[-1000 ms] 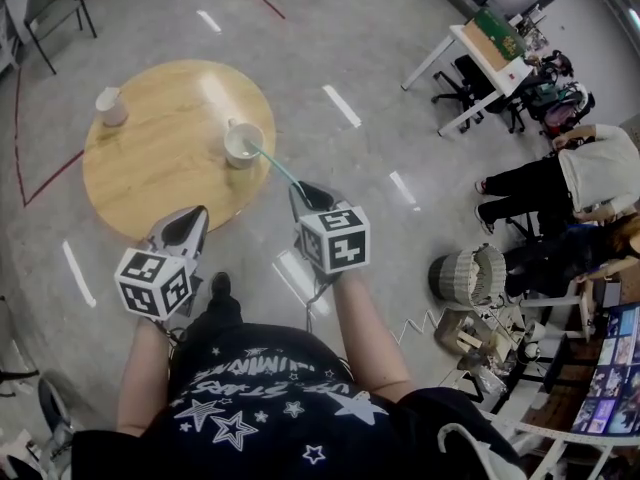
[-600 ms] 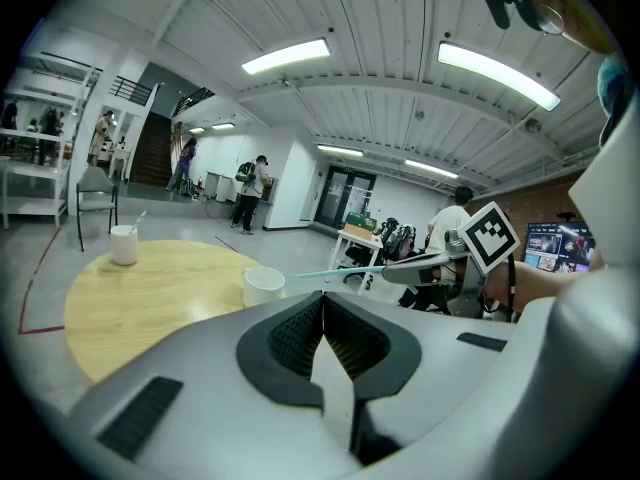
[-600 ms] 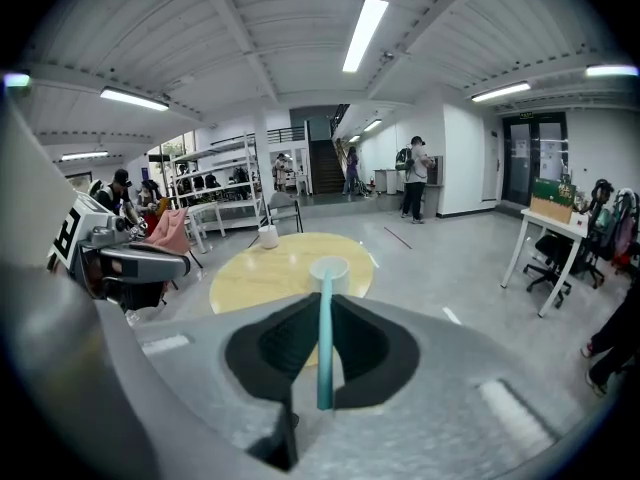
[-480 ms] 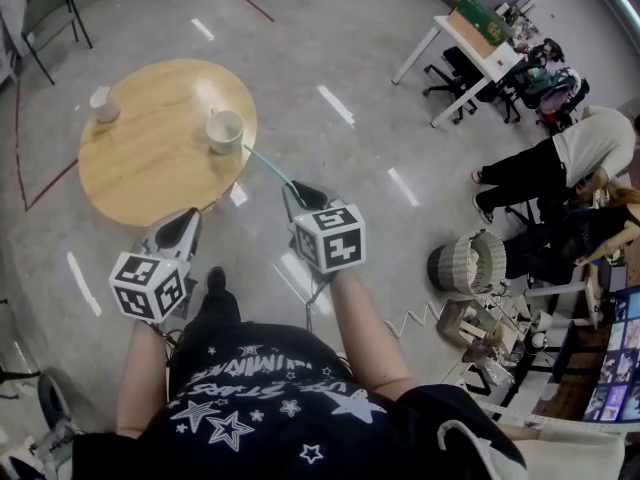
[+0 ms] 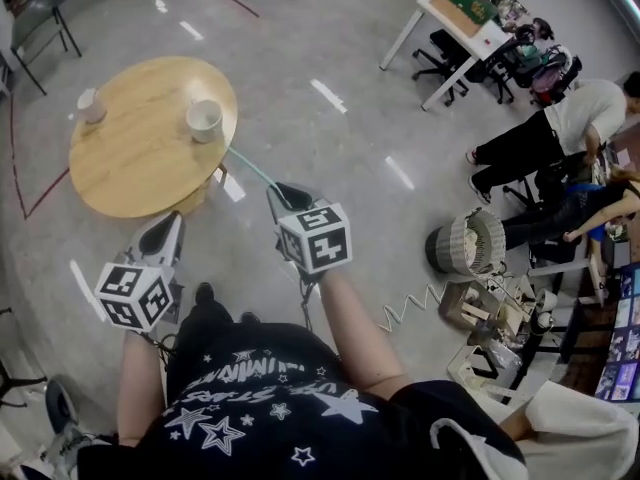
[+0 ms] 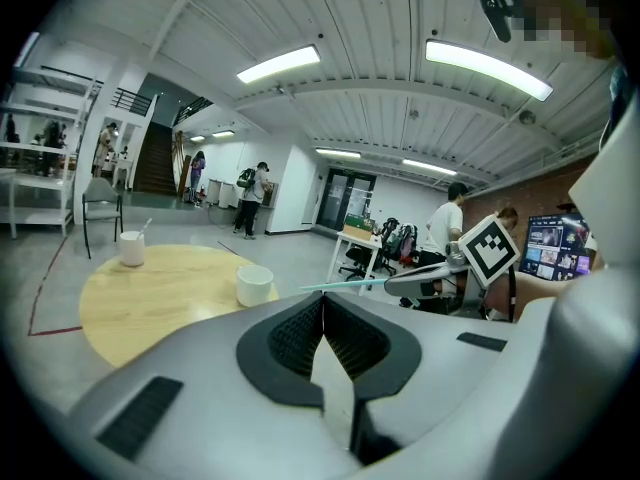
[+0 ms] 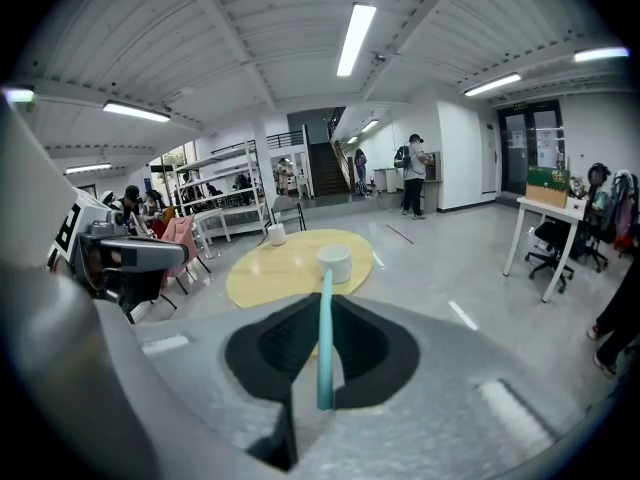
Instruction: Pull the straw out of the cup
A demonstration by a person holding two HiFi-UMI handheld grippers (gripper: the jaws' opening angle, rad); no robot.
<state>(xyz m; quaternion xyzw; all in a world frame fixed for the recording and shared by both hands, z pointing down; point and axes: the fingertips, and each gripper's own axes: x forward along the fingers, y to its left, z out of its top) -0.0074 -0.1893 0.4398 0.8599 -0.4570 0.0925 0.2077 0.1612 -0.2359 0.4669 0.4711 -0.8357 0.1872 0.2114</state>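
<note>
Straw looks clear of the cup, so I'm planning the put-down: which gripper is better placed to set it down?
Probably right: the right gripper is shut on the straw, which points at the table; the left gripper is shut and empty.

Glossy grey floor [image 5: 330, 168], white desk [image 5: 478, 34]

The right gripper [image 5: 283, 198] holds the straw [image 5: 252, 170], its far end clear of the cup [image 5: 204, 120] on the table [image 5: 125, 168]; the left gripper [image 5: 165, 231] hangs nearer.
</note>
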